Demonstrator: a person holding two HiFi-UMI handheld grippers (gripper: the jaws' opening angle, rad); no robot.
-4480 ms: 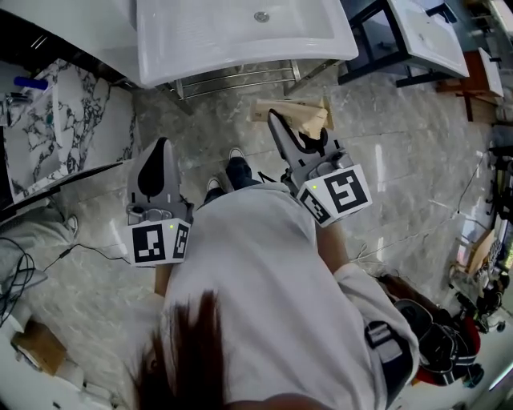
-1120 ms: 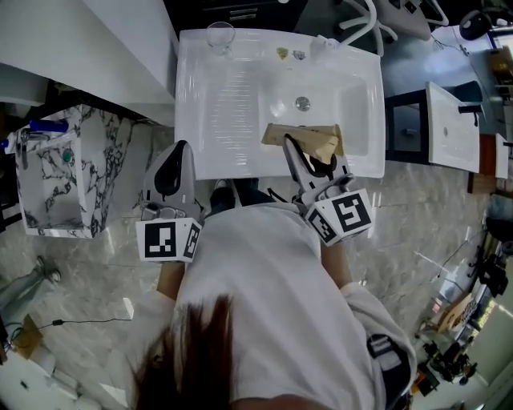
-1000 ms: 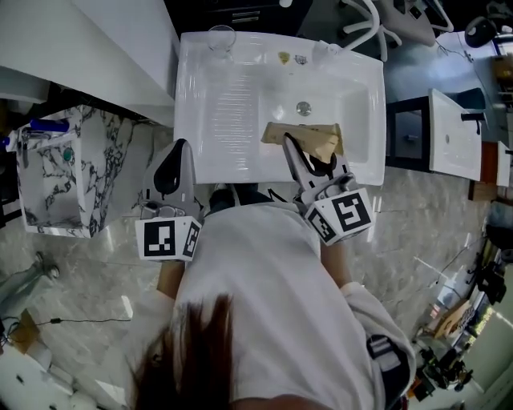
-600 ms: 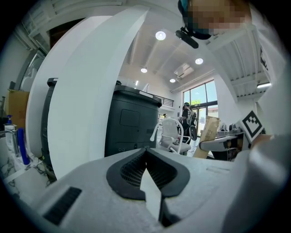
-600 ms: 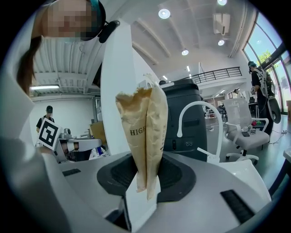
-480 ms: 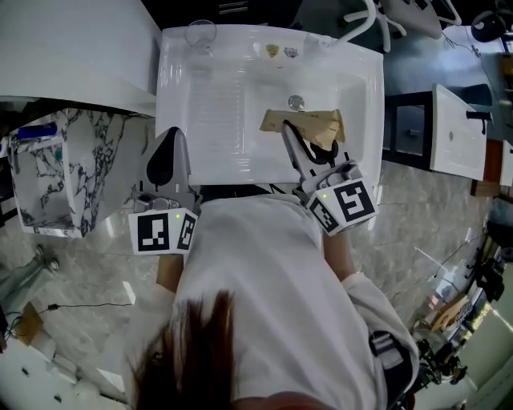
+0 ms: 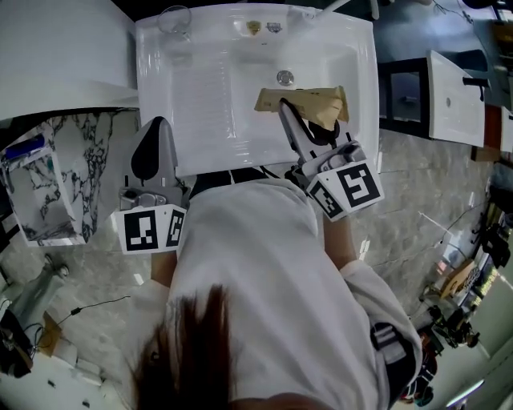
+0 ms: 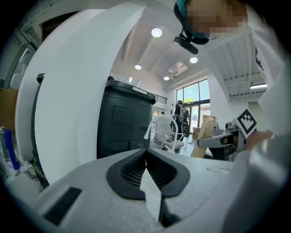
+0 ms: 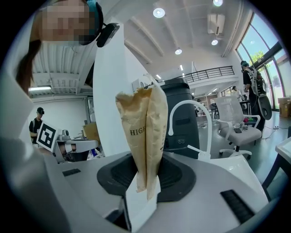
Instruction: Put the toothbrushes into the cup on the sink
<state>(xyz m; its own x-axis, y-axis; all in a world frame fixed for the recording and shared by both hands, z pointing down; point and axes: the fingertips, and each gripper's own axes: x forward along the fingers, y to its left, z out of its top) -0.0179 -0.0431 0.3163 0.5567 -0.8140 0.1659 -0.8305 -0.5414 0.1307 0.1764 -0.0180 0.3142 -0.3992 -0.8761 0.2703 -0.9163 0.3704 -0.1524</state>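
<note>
A white sink fills the top of the head view. A clear glass cup stands on its back left corner. My right gripper is over the basin near the drain, shut on two tan paper toothbrush packets. In the right gripper view the packets stand upright between the shut jaws of the right gripper. My left gripper hangs by the sink's front left edge. Its jaws are shut with nothing between them, as the left gripper shows in its own view.
A white curved faucet rises behind the packets. A marble-patterned counter stands left of the sink, a white cabinet behind it. Another white basin sits at the right. White office chairs stand beyond.
The person has walked up to the sink, and it now lies right at the body. Both grippers have come forward, the right one carrying the packets over the basin toward the drain.
</note>
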